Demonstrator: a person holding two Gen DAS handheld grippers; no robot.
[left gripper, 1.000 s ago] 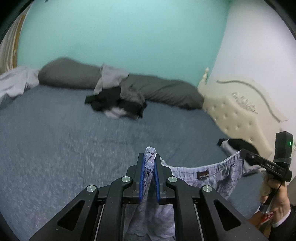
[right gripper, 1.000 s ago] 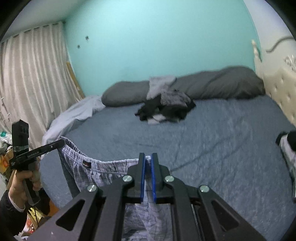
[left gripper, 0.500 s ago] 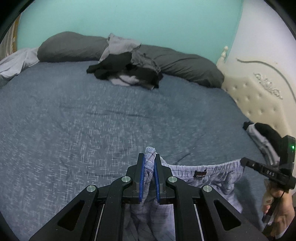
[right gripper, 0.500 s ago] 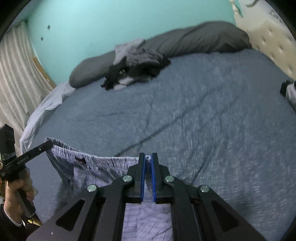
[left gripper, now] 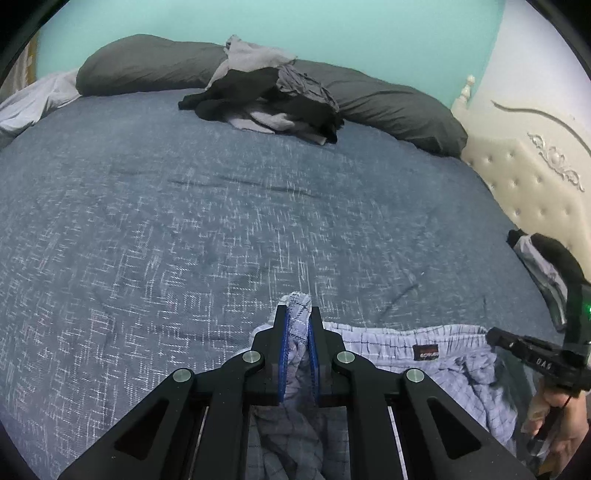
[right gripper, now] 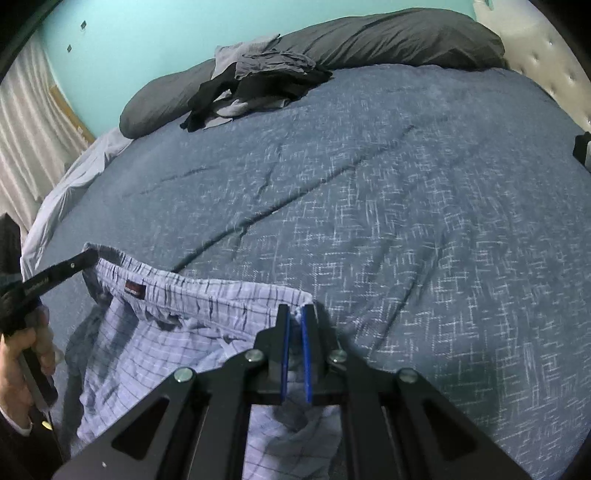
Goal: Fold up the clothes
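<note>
Shorts of pale blue checked cotton (right gripper: 192, 332) are hanging stretched by the waistband between both claws, low over the speckled blue bedspread (left gripper: 221, 221). Left gripper (left gripper: 298, 317) and right gripper (right gripper: 295, 317) are each pinching a waistband corner nearly closed; whether the hem is touching is probably unclear.

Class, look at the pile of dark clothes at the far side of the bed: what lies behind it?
Behind the clothes pile lie long grey pillows against the turquoise wall; their middle stretch is covered.
</note>
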